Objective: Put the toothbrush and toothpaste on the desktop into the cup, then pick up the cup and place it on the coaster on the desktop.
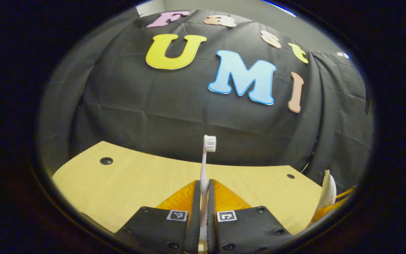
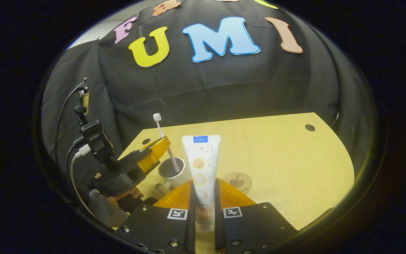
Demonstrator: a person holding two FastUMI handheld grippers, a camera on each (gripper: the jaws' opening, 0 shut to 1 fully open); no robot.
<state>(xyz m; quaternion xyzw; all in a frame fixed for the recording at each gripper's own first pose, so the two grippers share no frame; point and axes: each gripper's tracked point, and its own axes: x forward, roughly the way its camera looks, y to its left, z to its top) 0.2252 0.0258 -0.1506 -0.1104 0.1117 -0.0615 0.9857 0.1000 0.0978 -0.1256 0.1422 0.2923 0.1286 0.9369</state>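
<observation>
In the left gripper view my left gripper (image 1: 203, 188) is shut on the handle of a white toothbrush (image 1: 205, 158), whose bristle head points up. In the right gripper view my right gripper (image 2: 203, 188) is shut on a white toothpaste tube (image 2: 202, 158) that stands upright between its fingers. That view also has the left gripper (image 2: 155, 150) at the left, holding the toothbrush (image 2: 164, 139) tilted with its lower end inside a white cup (image 2: 172, 169) with a dark inside. A round brown coaster (image 2: 238, 181) lies on the desk just right of the tube.
The light wooden desk (image 2: 277, 158) has cable holes (image 2: 309, 127) near its far corners. A hand (image 2: 123, 195) holds the left gripper, with cables running up from it. A white and orange shape (image 1: 328, 194) sits at the right edge of the left gripper view.
</observation>
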